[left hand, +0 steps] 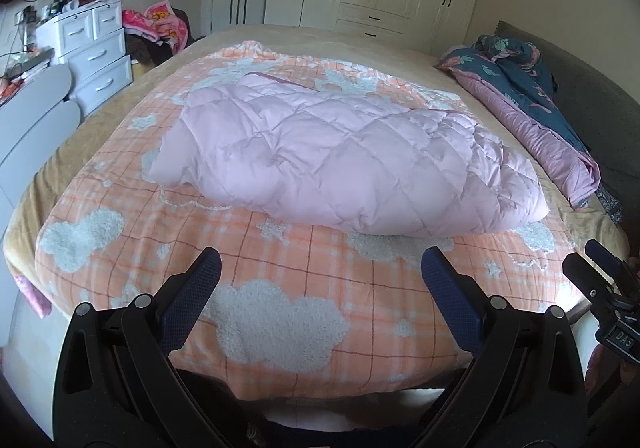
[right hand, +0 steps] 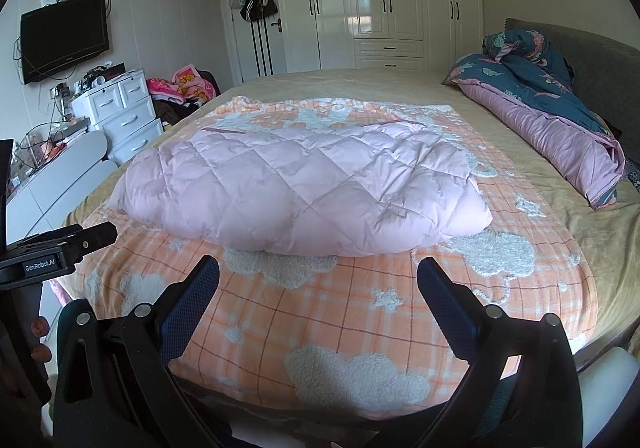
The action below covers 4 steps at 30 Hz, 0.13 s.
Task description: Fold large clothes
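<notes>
Around the bed: white drawer chest [right hand: 120,104] at 10 o'clock, wardrobe [right hand: 384,0] at 12, rumpled blue-and-purple quilt [right hand: 552,116] at 2. Nothing between jaws and garment. Pink quilted coat [right hand: 296,188] folded into a bundle on the orange checked blanket [right hand: 320,312], at 12 o'clock just beyond both grippers. Left gripper [left hand: 320,272] and right gripper [right hand: 318,280] spread wide, holding nothing, hovering above the blanket.

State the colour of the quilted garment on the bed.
Pale pink garment; clearest in the right wrist view.
</notes>
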{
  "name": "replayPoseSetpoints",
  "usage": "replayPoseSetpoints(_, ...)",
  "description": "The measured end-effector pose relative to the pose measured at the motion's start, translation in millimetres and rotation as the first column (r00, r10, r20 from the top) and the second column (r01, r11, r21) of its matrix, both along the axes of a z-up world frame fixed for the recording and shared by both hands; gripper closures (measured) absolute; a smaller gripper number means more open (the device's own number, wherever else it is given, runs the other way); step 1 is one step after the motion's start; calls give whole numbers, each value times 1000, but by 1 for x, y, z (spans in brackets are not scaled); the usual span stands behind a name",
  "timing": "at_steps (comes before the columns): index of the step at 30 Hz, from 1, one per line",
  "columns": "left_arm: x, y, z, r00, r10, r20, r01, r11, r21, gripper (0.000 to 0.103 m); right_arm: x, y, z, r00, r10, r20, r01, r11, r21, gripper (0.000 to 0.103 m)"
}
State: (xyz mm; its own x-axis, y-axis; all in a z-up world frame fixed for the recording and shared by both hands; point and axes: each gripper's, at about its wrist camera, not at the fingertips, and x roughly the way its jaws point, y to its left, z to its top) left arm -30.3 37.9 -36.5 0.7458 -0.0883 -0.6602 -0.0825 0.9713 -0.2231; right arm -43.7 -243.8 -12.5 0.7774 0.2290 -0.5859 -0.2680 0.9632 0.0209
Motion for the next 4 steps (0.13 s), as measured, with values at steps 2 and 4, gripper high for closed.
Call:
replayPoseSetpoints(2,-1,0,0,1000,2,1,-2,1000,4,9,0,0,0,1000,0,1,0,1000,0,4)
replayPoseSetpoints(4,-1,0,0,1000,4,2,-4,1000,5,9,0,0,0,1000,0,1,0,1000,0,4)
